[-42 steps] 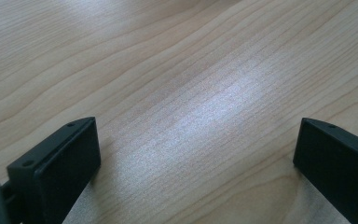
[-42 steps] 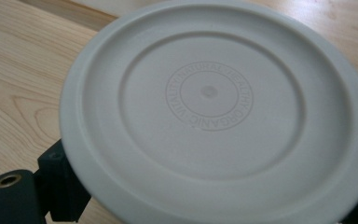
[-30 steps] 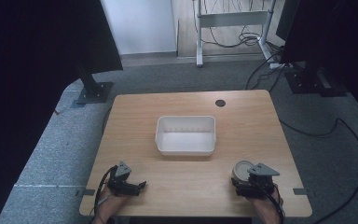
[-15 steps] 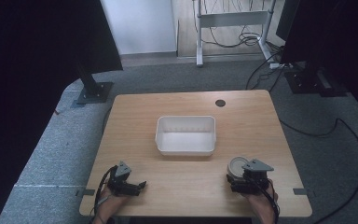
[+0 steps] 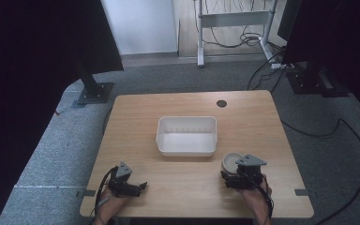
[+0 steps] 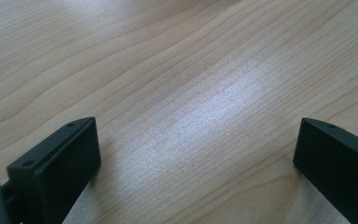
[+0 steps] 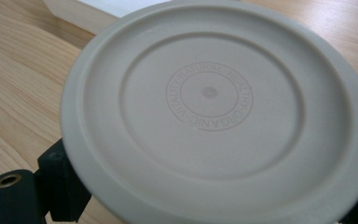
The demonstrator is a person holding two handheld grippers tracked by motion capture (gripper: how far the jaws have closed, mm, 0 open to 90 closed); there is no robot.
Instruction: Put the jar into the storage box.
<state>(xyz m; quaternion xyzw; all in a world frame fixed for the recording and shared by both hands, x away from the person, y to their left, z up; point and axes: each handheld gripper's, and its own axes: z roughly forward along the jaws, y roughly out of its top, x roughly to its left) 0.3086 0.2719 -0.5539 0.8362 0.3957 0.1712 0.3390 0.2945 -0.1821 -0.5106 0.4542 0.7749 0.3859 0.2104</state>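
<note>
My right gripper (image 5: 240,174) has its jaws closed on a pale round dish (image 7: 219,116). In the right gripper view the dish shows me its underside, with a stamped ring of lettering at the centre, and it is held tilted, rim between my jaws and clear of the wood. In the high view the dish (image 5: 229,162) sits at the front of that gripper, just off the near right corner of the white bin (image 5: 186,137), near it but not over it.

My left gripper (image 5: 124,180) is empty. Its jaws stand wide apart in the left gripper view, with nothing between them but bare table (image 6: 191,93), and it rests low by the near left edge, well apart from the bin and the dish.

As I judge it, the pick-up is done: the dish is gripped and lifted. The placing is not. The bin looks empty in the high view, and the dish has yet to cross its near wall. What is left, I think, is a short carry forward and left over the rim, a lowering inside, and opening my right jaws. The tilt of the dish may call for levelling first, so it does not catch the wall.
</note>
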